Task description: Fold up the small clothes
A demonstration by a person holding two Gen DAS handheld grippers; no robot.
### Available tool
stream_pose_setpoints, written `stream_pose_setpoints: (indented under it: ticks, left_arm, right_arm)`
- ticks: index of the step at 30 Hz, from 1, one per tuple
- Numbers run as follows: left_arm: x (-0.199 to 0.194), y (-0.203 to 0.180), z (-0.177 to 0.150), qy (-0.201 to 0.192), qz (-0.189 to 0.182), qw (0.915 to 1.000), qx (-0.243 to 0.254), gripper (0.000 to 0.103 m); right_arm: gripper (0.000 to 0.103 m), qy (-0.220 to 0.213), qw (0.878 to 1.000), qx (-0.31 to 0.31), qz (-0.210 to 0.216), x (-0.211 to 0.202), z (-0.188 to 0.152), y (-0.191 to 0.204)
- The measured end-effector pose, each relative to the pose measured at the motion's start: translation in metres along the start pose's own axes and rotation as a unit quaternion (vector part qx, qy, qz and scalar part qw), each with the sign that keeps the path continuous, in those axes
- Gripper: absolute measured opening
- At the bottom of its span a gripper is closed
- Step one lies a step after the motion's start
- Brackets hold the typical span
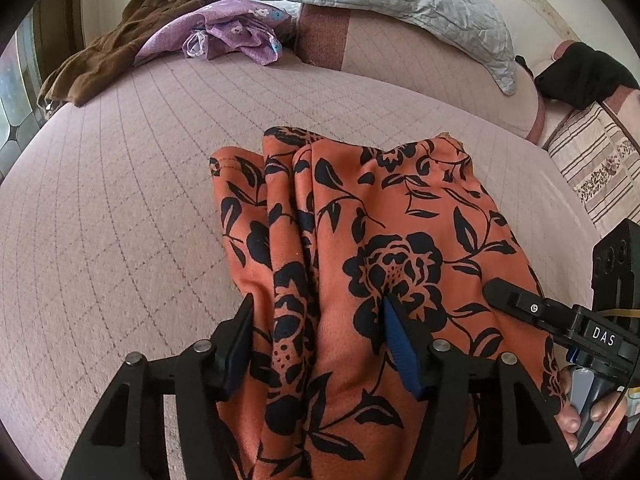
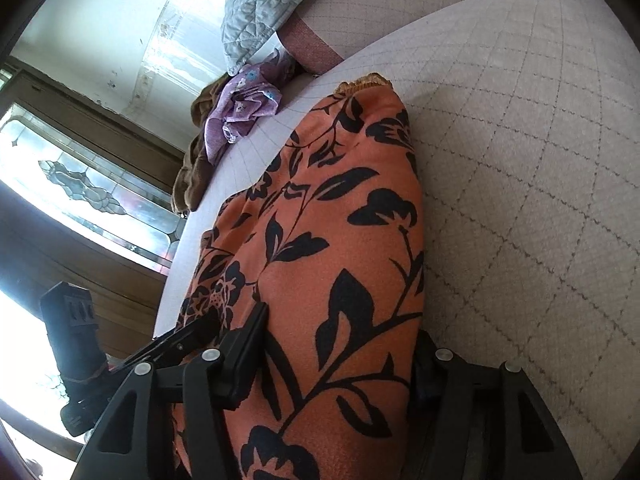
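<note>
An orange garment with a black flower print lies bunched on the pink quilted bed and runs back between the jaws of both grippers. My left gripper has its jaws on either side of a thick fold of the cloth and grips it. My right gripper holds the same garment, which fills the gap between its jaws; its right finger is mostly hidden by cloth. The right gripper also shows at the right edge of the left wrist view, close beside the left one.
The pink quilted bed cover spreads left and ahead. A brown garment and a purple flowered one lie at the far side. A grey quilted pillow and a black cloth sit at the back.
</note>
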State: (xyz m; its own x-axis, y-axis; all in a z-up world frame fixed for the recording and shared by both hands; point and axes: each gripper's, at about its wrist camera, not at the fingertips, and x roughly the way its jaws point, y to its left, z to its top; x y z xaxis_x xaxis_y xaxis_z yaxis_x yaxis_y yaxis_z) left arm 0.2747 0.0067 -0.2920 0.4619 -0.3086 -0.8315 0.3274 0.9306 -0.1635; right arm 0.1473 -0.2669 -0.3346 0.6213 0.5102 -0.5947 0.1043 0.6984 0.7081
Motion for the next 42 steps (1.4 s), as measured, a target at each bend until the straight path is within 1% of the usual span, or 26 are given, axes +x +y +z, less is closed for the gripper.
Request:
stream_pose_setpoints:
  ticks: [1, 2, 3, 4, 7, 8, 9, 10, 11, 12, 14, 15, 19, 25, 27, 31, 33, 35, 37, 42]
  left_arm:
    - [0.002, 0.0, 0.0, 0.003, -0.003, 1.0, -0.002, 0.067]
    - [0.004, 0.001, 0.0, 0.008, -0.005, 0.9999, -0.006, 0.079]
    - [0.009, 0.003, -0.001, 0.023, -0.013, 0.9995, -0.018, 0.091]
    - [0.012, 0.004, -0.002, 0.033, -0.018, 0.999, -0.026, 0.092]
    - [0.013, 0.007, -0.002, 0.035, -0.025, 0.9986, -0.031, 0.093]
    - [0.013, 0.008, -0.003, 0.034, -0.027, 0.9985, -0.031, 0.09]
    - [0.011, 0.008, -0.003, 0.029, -0.027, 0.9987, -0.032, 0.083]
    - [0.009, 0.008, -0.003, 0.022, -0.023, 0.999, -0.031, 0.08]
    - [0.006, 0.009, -0.003, 0.014, -0.02, 0.9993, -0.028, 0.071]
    - [0.003, 0.008, -0.003, 0.008, -0.017, 0.9995, -0.024, 0.059]
    - [-0.004, 0.004, -0.002, -0.011, -0.009, 0.9998, -0.011, 0.047]
    - [-0.005, 0.002, -0.002, -0.016, -0.005, 0.9998, -0.007, 0.043]
    - [-0.013, -0.003, -0.002, -0.029, 0.005, 0.9996, 0.002, 0.036]
    - [-0.033, -0.008, -0.006, -0.056, 0.009, 0.9984, 0.004, 0.028]
    - [-0.042, -0.016, -0.009, -0.066, 0.015, 0.9977, 0.007, 0.024]
    - [-0.057, -0.042, -0.016, -0.089, 0.027, 0.9954, 0.022, 0.022]
    - [-0.064, -0.05, -0.02, -0.093, 0.019, 0.9953, 0.02, 0.021]
    - [-0.067, -0.057, -0.02, -0.094, 0.006, 0.9955, 0.011, 0.021]
    - [-0.071, -0.067, -0.023, -0.092, 0.002, 0.9957, 0.008, 0.021]
    - [-0.078, -0.101, -0.033, -0.084, 0.004, 0.996, 0.03, 0.019]
  right_arm:
    - [0.061, 0.0, 1.0, 0.0, 0.0, 0.0, 0.0, 0.0]
    - [0.061, 0.0, 1.0, 0.003, 0.003, 0.0, 0.0, -0.002]
    - [0.061, 0.001, 1.0, 0.006, 0.005, 0.0, 0.0, -0.003]
    - [0.061, 0.0, 1.0, 0.006, 0.005, 0.001, 0.0, -0.002]
    - [0.061, 0.002, 1.0, 0.007, 0.006, 0.002, 0.001, -0.003]
    - [0.06, 0.002, 1.0, 0.008, 0.006, 0.001, 0.001, -0.003]
    - [0.06, 0.002, 1.0, 0.007, 0.004, 0.001, 0.001, -0.002]
    - [0.06, 0.003, 1.0, 0.006, 0.002, 0.001, 0.001, -0.001]
    - [0.06, 0.003, 1.0, 0.006, 0.0, 0.001, 0.001, -0.001]
    - [0.059, 0.003, 1.0, 0.005, -0.002, 0.001, 0.001, 0.001]
    - [0.057, 0.001, 1.0, -0.001, -0.011, 0.0, 0.001, 0.005]
    - [0.056, -0.001, 1.0, -0.007, -0.015, -0.001, 0.0, 0.008]
    - [0.051, -0.013, 0.999, -0.04, -0.035, -0.007, 0.0, 0.025]
    - [0.049, -0.026, 0.995, -0.081, -0.05, -0.017, 0.001, 0.045]
    - [0.049, -0.03, 0.994, -0.093, -0.056, -0.02, 0.0, 0.051]
    - [0.049, -0.039, 0.99, -0.117, -0.063, -0.038, -0.001, 0.058]
    - [0.049, -0.044, 0.99, -0.121, -0.062, -0.047, -0.002, 0.058]
    - [0.049, -0.051, 0.989, -0.125, -0.062, -0.059, -0.003, 0.057]
    - [0.049, -0.056, 0.988, -0.127, -0.063, -0.071, -0.004, 0.055]
    - [0.049, -0.067, 0.989, -0.119, -0.062, -0.093, -0.012, 0.039]
